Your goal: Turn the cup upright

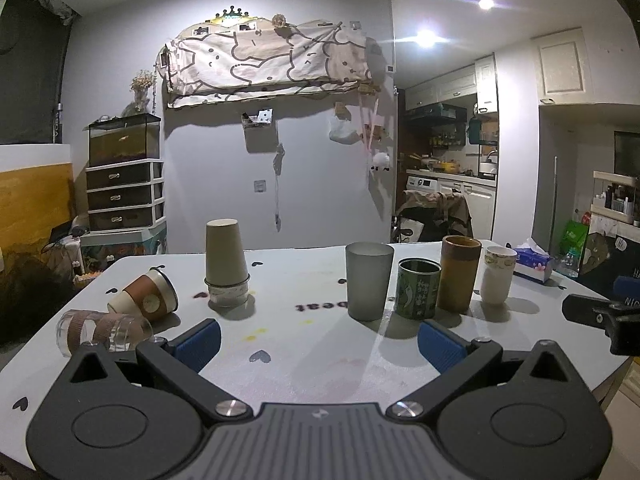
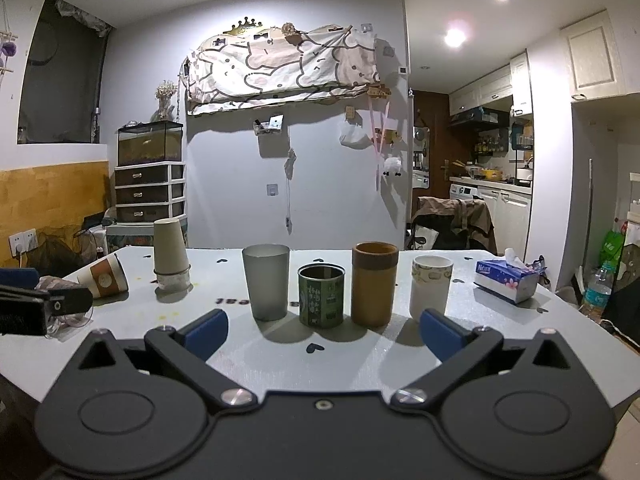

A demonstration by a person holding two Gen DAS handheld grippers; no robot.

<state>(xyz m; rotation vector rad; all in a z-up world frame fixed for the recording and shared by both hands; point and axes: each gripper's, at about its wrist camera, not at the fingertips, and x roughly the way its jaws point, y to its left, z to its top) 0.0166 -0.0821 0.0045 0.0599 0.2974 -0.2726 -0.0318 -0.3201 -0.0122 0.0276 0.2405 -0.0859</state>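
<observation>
Nothing's been grabbed yet: both the left hand-held gripper (image 1: 318,342) and right hand-held gripper (image 2: 324,332) are held wide open. The tipped sleeved cup (image 1: 145,297) is lying far-left on the bench (image 1: 304,360); probably a sideways grasp is needed next.

A white table (image 2: 360,364) with small heart marks carries a blue tissue box (image 2: 507,281) near its right edge. Behind it, a patterned cloth (image 2: 280,70) hangs on the grey wall (image 2: 224,184). To the left, a glass tank (image 2: 150,142) sits on a set of drawers (image 2: 150,192). On the right, a kitchen counter (image 2: 492,184) stands below white cabinets (image 2: 592,56).
</observation>
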